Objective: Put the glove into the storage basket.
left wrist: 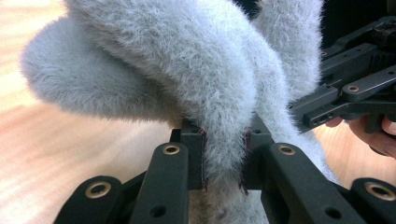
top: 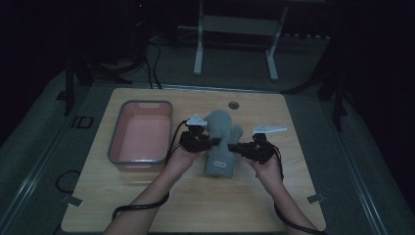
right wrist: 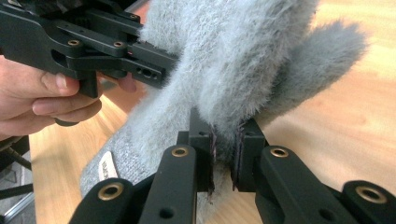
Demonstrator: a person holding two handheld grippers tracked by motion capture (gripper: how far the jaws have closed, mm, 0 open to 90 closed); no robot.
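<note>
A fuzzy grey mitten [top: 221, 142] lies in the middle of the wooden table [top: 195, 205], cuff toward me, thumb on the right. My left gripper [top: 214, 142] pinches the mitten's left edge, and the fluffy fabric [left wrist: 187, 70] bulges up between its jaws [left wrist: 224, 161]. From the other side my right gripper [top: 231, 147] is shut on the right edge near the thumb; a fold of mitten [right wrist: 243, 56] sits clamped between its pads [right wrist: 225, 161]. A white label [right wrist: 108, 167] shows on the knit cuff. Each gripper view also shows the other gripper farther off.
A shallow grey bin with a pink inside [top: 142, 134] stands left of the mitten, close to my left hand. A round cable hole [top: 233, 105] lies in the table behind the mitten. White frame legs [top: 198, 49] stand on the floor beyond the table.
</note>
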